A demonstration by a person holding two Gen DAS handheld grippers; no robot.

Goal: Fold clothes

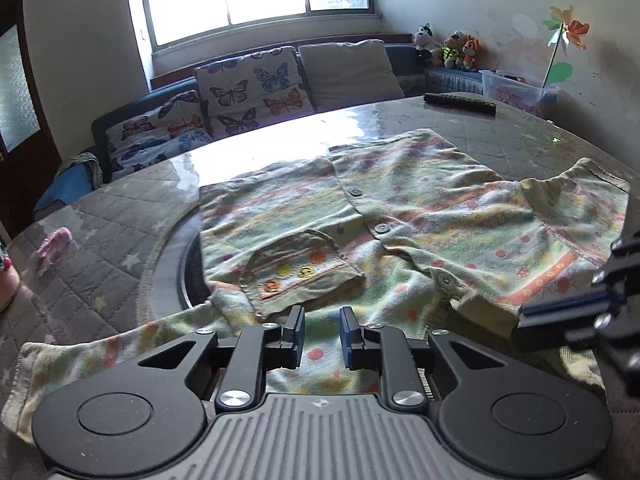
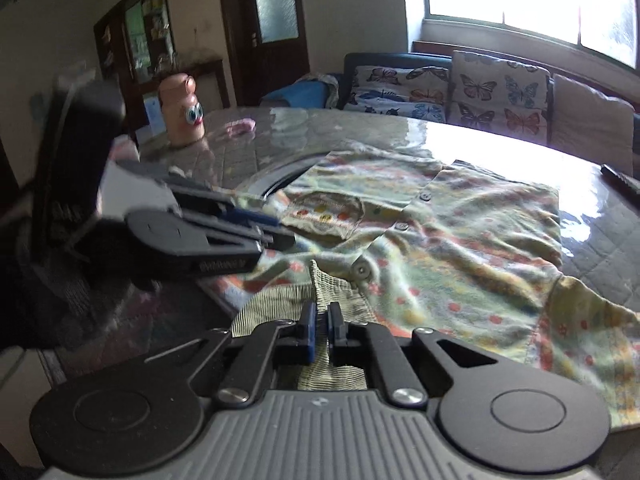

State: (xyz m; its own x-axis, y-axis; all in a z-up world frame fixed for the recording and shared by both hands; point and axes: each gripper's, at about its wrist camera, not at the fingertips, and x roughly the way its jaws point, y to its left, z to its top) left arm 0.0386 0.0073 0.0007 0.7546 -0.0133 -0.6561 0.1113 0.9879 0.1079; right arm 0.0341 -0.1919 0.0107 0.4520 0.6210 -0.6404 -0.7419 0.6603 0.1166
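Observation:
A pale green children's shirt [image 1: 420, 208] [image 2: 460, 240] with red dots, buttons and a chest pocket [image 1: 296, 276] lies spread on the round table [image 1: 100, 240], front side up. My left gripper [image 1: 322, 334] hovers over the shirt's near edge. Its blue pads stand a little apart, and fabric shows in the gap below them. The right wrist view shows that left gripper [image 2: 280, 232] from the side, over the shirt's left part. My right gripper [image 2: 320, 326] is shut on the ribbed striped collar [image 2: 280, 300], which is pulled up into a ridge. The right gripper [image 1: 528, 314] reaches in at the right edge of the left wrist view.
A dark remote [image 1: 460, 104] [image 2: 620, 180] lies at the table's far side. A small pink item [image 1: 56, 244] and a tan toy figure [image 2: 182, 112] sit at the left. A dark turntable ring [image 1: 188, 272] shows under the shirt. A sofa with butterfly cushions [image 1: 248, 88] stands behind.

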